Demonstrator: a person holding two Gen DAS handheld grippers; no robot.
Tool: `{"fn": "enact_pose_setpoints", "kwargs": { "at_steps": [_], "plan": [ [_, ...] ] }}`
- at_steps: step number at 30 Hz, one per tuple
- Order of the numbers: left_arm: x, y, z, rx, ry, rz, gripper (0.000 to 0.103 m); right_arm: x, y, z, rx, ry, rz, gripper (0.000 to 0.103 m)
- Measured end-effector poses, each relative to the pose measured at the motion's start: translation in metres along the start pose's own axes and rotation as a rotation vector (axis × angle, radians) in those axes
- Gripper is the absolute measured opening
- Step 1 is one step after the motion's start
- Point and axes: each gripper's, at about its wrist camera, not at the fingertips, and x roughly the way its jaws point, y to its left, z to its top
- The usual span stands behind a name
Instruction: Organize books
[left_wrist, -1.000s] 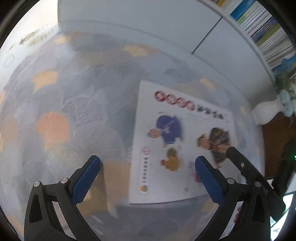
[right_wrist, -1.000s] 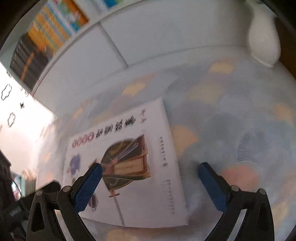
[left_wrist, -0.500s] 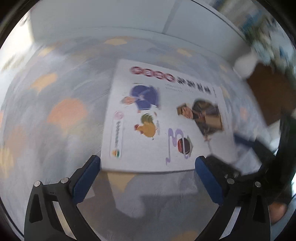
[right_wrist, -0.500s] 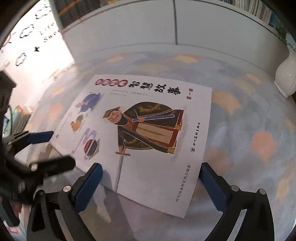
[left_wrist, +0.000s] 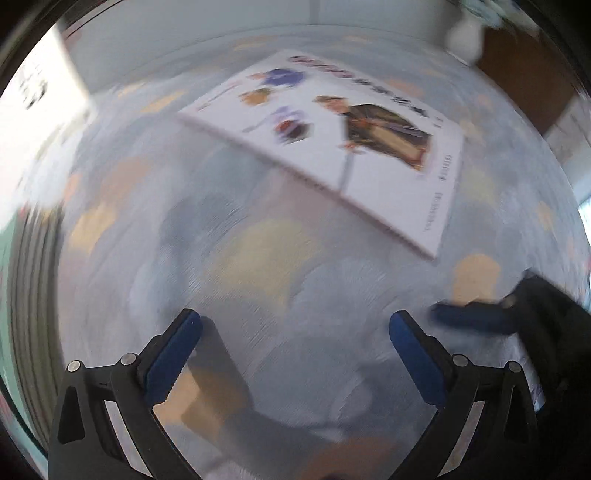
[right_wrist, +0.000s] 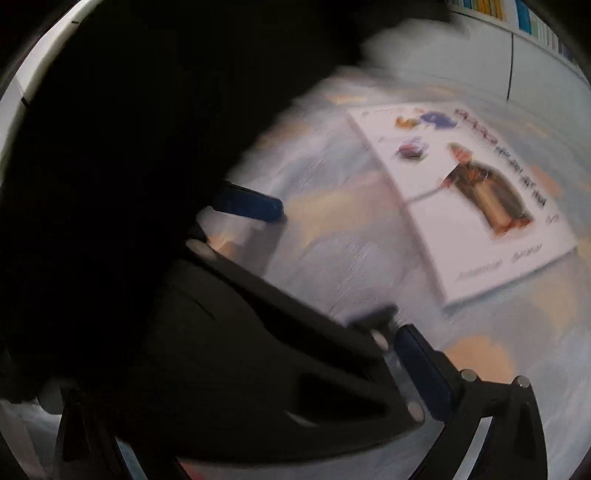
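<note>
Both views motion-blurred. White illustrated picture book (left_wrist: 343, 136) lies flat on the table's blue-grey and orange patterned cloth (left_wrist: 258, 258), well ahead of both tools, touching neither. Left tool (left_wrist: 291, 354) released, blue-padded fingers wide apart over bare cloth, holding nothing. Right tool (left_wrist: 476, 317) mostly hidden in its own view behind the left tool's black frame; cannot tell its state. Colourful book spines (right_wrist: 532, 18) on shelf behind.
</note>
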Motion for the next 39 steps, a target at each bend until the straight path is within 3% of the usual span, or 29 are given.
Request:
{"fn": "enact_pose_setpoints", "kwargs": {
  "at_steps": [3, 7, 10, 14, 19, 20, 21, 24, 28, 30, 32, 35, 39],
  "plan": [
    [0.000, 0.005, 0.004, -0.087, 0.000, -0.005, 0.102, -0.023, -0.027, 0.002, 0.003, 0.049, -0.089, 0.103],
    [0.008, 0.014, 0.027, -0.334, -0.003, -0.035, 0.102, -0.064, -0.088, 0.019, -0.001, 0.013, -0.211, 0.103],
    [0.011, 0.012, 0.040, -0.405, -0.025, -0.033, 0.102, -0.081, -0.127, 0.042, -0.010, -0.021, -0.238, 0.103],
    [0.014, -0.002, 0.053, -0.477, -0.062, -0.028, 0.102, -0.082, -0.175, 0.073, -0.032, -0.086, -0.230, 0.103],
    [0.016, -0.007, 0.060, -0.644, -0.124, -0.111, 0.102, -0.048, -0.193, 0.075, -0.032, -0.013, -0.117, 0.103],
    [0.015, -0.007, 0.060, -0.653, -0.126, -0.115, 0.102, -0.036, -0.189, 0.074, -0.053, 0.013, -0.105, 0.103],
    [0.014, -0.006, 0.059, -0.652, -0.128, -0.114, 0.102, -0.032, -0.180, 0.069, -0.101, -0.010, -0.136, 0.103],
    [0.016, -0.011, 0.058, -0.627, -0.140, -0.094, 0.102, -0.032, -0.166, 0.059, -0.127, -0.073, -0.099, 0.103],
    [0.016, -0.021, 0.054, -0.536, -0.120, -0.115, 0.102, -0.042, -0.145, 0.043, -0.156, -0.071, -0.053, 0.103],
    [0.018, -0.028, 0.054, -0.474, -0.090, -0.070, 0.102, -0.046, -0.131, 0.030, -0.196, -0.066, -0.005, 0.103],
    [0.019, -0.036, 0.051, -0.419, -0.078, -0.040, 0.102, -0.046, -0.121, 0.019, -0.219, -0.075, -0.032, 0.103],
    [0.020, -0.042, 0.048, -0.376, -0.074, -0.033, 0.102, -0.052, -0.122, 0.011, -0.125, -0.108, -0.036, 0.103],
    [0.017, -0.032, 0.041, -0.389, -0.081, -0.109, 0.102, -0.059, -0.119, 0.003, 0.004, -0.119, -0.025, 0.103]
  ]
}}
